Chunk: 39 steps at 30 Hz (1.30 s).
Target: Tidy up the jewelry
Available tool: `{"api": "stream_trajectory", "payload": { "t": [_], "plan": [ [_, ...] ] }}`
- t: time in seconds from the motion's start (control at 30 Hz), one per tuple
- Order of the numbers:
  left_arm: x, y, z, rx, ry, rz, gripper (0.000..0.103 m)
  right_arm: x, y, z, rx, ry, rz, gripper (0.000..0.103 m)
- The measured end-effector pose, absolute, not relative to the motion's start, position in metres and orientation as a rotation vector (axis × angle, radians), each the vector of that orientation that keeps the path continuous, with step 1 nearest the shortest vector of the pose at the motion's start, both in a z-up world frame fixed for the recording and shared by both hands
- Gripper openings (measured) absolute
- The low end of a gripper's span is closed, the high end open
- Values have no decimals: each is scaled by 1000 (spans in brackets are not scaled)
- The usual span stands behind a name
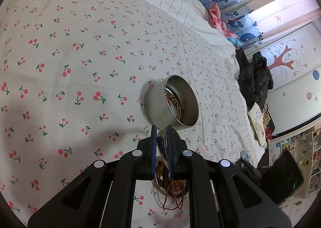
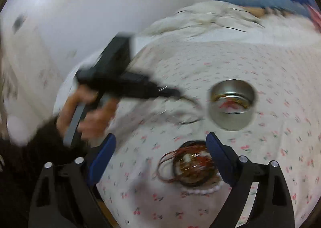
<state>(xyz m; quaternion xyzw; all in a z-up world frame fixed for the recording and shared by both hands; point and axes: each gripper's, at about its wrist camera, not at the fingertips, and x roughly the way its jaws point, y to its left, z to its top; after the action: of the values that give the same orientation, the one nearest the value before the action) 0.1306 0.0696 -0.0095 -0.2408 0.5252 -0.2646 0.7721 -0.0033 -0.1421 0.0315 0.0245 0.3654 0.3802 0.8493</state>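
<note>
A round metal tin [image 1: 171, 102] stands on the cherry-print bedsheet [image 1: 80, 57] with a beaded bracelet inside; it also shows in the right wrist view [image 2: 232, 104]. My left gripper [image 1: 162, 134] is shut on a dark patterned bangle [image 1: 161, 143], held just short of the tin's near rim. Below it lies a pile of jewelry [image 1: 170, 185] with brown cords. My right gripper [image 2: 161, 140] is open and empty above that pile [image 2: 190, 165], which has cords, dark bangles and a pink bead bracelet [image 2: 200, 190]. The left gripper [image 2: 120, 85] appears blurred at the left.
A white quilt [image 1: 176, 1] lies at the bed's far side. Dark clothes [image 1: 254, 79] and bags [image 1: 258, 123] sit past the bed's right edge. A small round blue item [image 1: 244, 155] lies near that edge. The right wrist view is motion-blurred.
</note>
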Motion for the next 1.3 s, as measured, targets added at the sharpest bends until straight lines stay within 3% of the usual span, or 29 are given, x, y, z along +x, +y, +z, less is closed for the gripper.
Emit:
{"api": "stream_trajectory", "payload": {
  "t": [0.33, 0.4, 0.47, 0.5, 0.6, 1.0, 1.3],
  "plan": [
    [132, 68, -14, -517, 1143, -576, 8, -26, -74, -20, -436, 809, 595, 85],
    [132, 69, -15, -518, 1144, -576, 8, -21, -76, -30, -456, 836, 573, 59],
    [131, 68, -14, -518, 1143, -575, 8, -11, -87, -31, -380, 880, 582, 25],
    [132, 69, -14, -520, 1142, -575, 8, -8, -94, -28, -336, 884, 585, 16],
    [131, 69, -13, -523, 1139, -577, 8, -5, -110, -15, -240, 861, 609, 6],
    [125, 69, -2, -521, 1115, -604, 8, 12, -179, 28, 270, 763, 719, 3],
    [129, 66, 12, -548, 1055, -637, 8, 23, -204, 49, 376, 681, 679, 3]
  ]
}}
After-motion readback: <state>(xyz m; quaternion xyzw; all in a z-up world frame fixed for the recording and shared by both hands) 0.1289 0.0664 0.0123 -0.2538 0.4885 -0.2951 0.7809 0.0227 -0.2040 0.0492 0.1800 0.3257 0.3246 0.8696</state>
